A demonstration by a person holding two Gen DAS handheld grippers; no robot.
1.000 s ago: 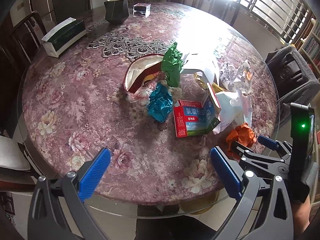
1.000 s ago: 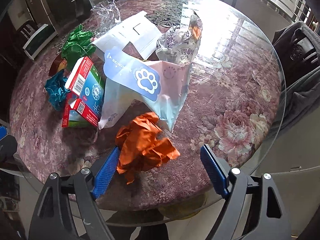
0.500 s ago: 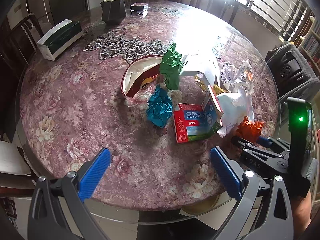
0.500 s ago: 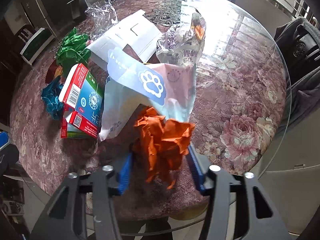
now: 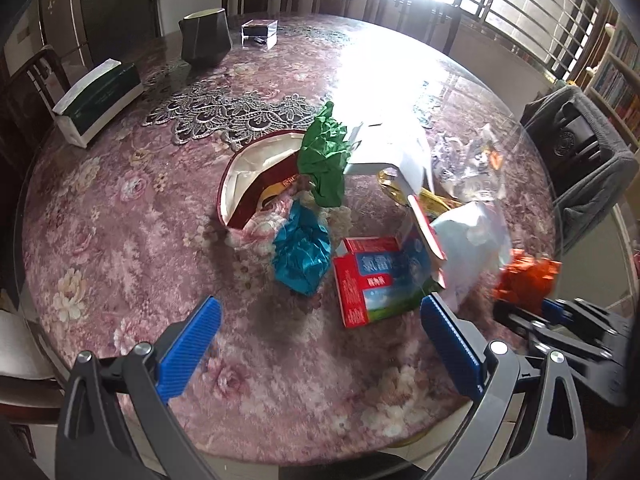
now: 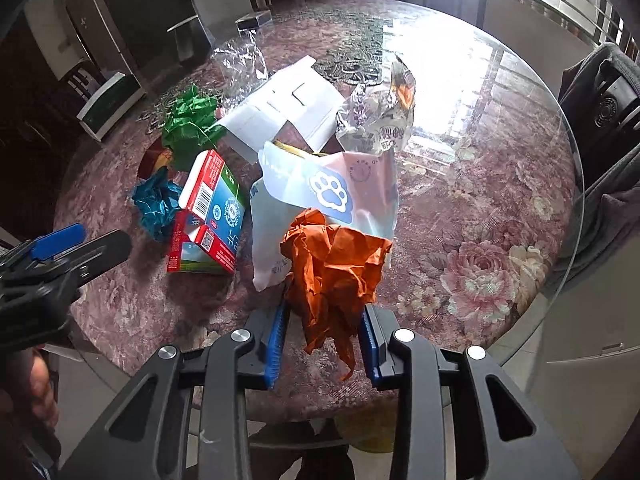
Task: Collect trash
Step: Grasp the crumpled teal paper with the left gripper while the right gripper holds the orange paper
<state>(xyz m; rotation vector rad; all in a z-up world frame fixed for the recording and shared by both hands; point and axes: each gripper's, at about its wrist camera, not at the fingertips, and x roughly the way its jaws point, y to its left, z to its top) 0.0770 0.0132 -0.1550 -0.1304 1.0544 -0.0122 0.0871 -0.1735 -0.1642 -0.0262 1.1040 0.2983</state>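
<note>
Right claw [image 6: 324, 340] is clenched on the crumpled orange paper wad [image 6: 334, 264]; the wad sits between the blue pads and bulges up and forward past them, a loose tail hanging down at the near end. It appears to be lifted just clear of the round glass-topped floral surface [image 6: 480, 208], at its near right rim (contact underneath not resolvable). Left claw [image 5: 316, 344] is released, pads wide apart, holding nothing, hovering over the near edge. Judgement: next pickup falls to the left claw, since the red, blue and green cardboard carton [image 5: 380, 280] lies directly ahead of it, slightly right of centre, with the crumpled teal paper ball [image 5: 302, 254] just left of the carton. Carton's long axis runs roughly left-right, flap standing up on its right side. Room: bare surface to the left and near side; the right side is crowded by the white plastic bag with a blue paw print [image 6: 332, 196], touching the carton. No bin visible in either view.
</note>
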